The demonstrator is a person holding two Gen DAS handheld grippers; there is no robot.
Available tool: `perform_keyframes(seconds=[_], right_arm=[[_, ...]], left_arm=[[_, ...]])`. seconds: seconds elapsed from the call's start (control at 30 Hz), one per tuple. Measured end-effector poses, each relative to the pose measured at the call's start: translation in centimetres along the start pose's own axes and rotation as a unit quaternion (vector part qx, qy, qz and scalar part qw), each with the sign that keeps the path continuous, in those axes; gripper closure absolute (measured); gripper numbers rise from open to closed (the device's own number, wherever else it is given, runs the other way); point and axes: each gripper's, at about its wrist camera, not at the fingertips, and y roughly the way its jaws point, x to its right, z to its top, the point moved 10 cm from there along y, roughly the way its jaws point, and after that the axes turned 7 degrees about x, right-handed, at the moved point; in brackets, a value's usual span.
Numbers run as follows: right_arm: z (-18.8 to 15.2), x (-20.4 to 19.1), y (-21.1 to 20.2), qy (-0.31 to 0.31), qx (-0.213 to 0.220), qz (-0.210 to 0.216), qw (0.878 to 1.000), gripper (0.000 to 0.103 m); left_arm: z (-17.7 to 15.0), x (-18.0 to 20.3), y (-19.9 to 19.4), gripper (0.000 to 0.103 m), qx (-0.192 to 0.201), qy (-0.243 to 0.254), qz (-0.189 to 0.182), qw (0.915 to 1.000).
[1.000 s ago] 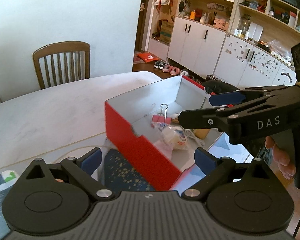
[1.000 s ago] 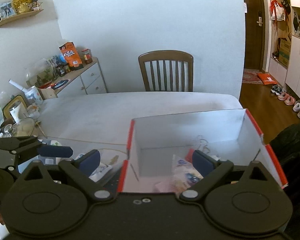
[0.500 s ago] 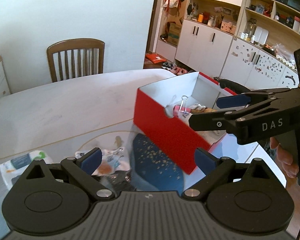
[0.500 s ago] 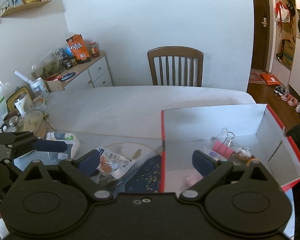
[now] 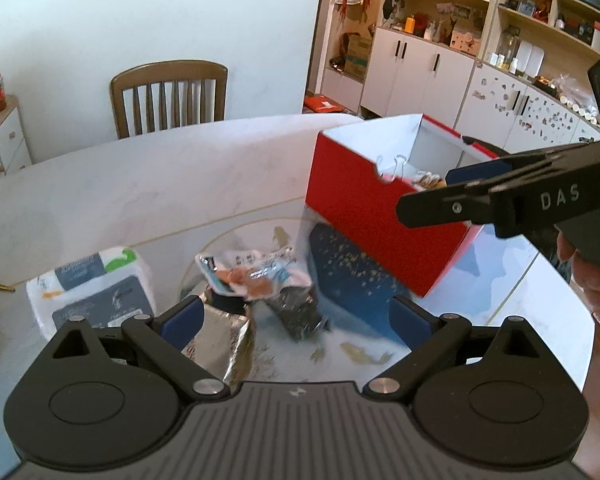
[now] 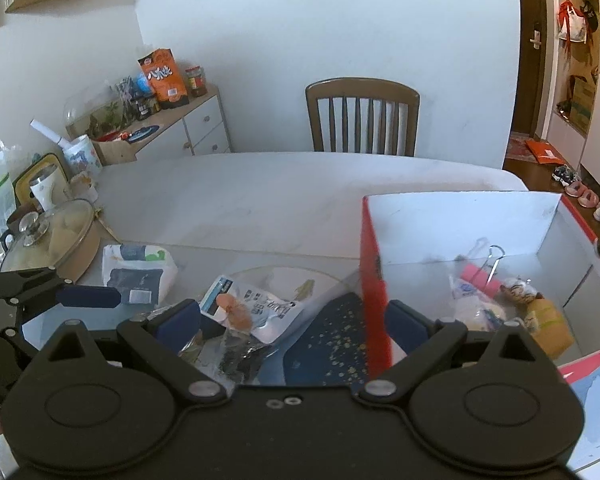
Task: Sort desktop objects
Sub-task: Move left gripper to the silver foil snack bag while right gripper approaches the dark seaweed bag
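A: Where do the things to sort lie?

B: A snack packet (image 5: 252, 276) and crumpled wrappers (image 5: 300, 312) lie on the table (image 5: 140, 184), just left of the red box (image 5: 376, 220). A tissue pack (image 5: 96, 292) sits further left. Inside the box are a pink binder clip (image 6: 480, 272) and small wrapped items (image 6: 516, 290).

A: And the tongs?

B: The left gripper (image 5: 296, 316) hovers over the wrappers, fingers spread, holding nothing. The right gripper (image 6: 292, 318) is spread wide too, empty, straddling the box's near wall
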Motion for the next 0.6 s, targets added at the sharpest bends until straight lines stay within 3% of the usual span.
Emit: perform_keyframes(seconds=[0.4,0.6], right_arm=[[-2.9,-2.8,3.5,-0.008,-0.044,0.006,0.999,0.006],[-4.3,-3.9,5.7,-0.014,-0.070,0.007,0.997,0.007]], left_arm=[[-2.7,-3.8,2.6,0.004,-0.009,0.031,0.039,0.9987],[-3.5,-4.6,4.2,0.004,-0.016,0.061,0.032,0.9975]])
